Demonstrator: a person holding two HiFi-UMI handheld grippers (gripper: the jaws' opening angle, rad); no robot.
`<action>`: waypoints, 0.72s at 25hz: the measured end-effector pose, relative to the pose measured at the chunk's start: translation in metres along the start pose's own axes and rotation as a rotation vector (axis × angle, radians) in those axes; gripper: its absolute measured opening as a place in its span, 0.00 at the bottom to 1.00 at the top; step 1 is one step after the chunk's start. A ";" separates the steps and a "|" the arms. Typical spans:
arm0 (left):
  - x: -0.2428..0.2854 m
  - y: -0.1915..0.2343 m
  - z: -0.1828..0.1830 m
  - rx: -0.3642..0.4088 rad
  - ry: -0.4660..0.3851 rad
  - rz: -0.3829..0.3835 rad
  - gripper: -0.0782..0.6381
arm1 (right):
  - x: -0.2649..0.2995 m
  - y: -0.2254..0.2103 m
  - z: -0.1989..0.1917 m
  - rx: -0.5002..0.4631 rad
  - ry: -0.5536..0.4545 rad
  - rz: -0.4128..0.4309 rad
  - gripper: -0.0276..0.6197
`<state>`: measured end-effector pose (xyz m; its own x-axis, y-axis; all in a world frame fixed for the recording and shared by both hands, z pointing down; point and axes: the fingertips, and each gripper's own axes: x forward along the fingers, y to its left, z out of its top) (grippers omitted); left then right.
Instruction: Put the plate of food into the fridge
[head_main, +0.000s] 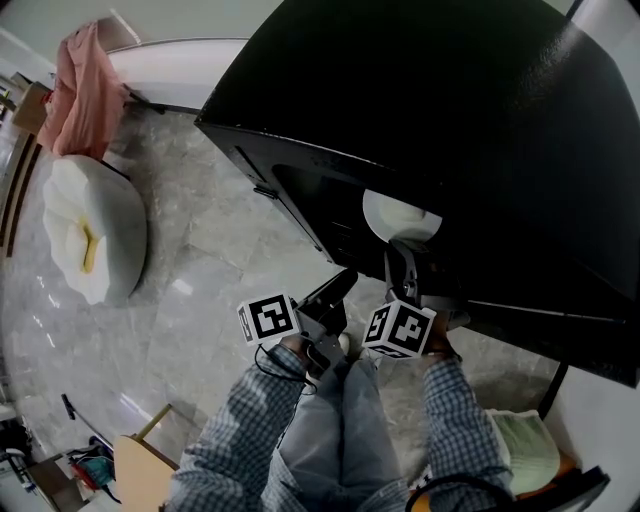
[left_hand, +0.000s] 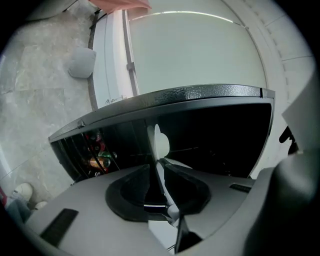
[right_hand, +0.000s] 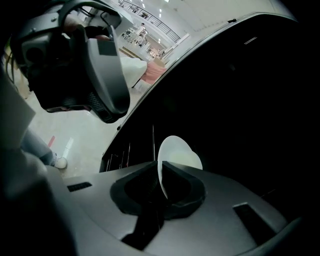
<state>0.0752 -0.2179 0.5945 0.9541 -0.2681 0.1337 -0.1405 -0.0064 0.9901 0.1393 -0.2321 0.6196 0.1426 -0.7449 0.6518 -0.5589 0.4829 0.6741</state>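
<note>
While you are holding the right gripper (right_hand: 161, 172) at the black fridge's (head_main: 480, 130) dark opening, its jaws are pinching the near rim of the white plate (right_hand: 181, 152), which is projecting past them into the interior; your left gripper's (left_hand: 158, 161) jaws are resting pressed together.

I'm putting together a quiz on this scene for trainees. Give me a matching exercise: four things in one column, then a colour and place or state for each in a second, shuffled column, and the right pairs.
Things:
1. plate
2. fridge
3. cloth
4. cushion

Descriptions:
A. pink, draped at the far left
B. black, standing open
C. white, lying on the floor
D. white, its edge clamped in the right gripper

Pairs: 1-D; 2-B; 3-A; 4-C
</note>
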 end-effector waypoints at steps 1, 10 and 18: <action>-0.003 0.001 -0.002 0.004 0.005 0.011 0.22 | 0.000 -0.001 0.000 0.016 -0.001 0.002 0.09; -0.019 -0.006 -0.011 0.099 0.052 0.083 0.21 | -0.023 -0.013 -0.002 0.312 -0.058 0.070 0.28; -0.036 -0.052 -0.018 0.247 0.096 0.070 0.21 | -0.103 -0.039 0.000 0.987 -0.200 0.121 0.27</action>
<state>0.0525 -0.1906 0.5385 0.9587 -0.1841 0.2167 -0.2562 -0.2289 0.9391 0.1468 -0.1744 0.5261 -0.0481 -0.8234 0.5655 -0.9987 0.0312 -0.0395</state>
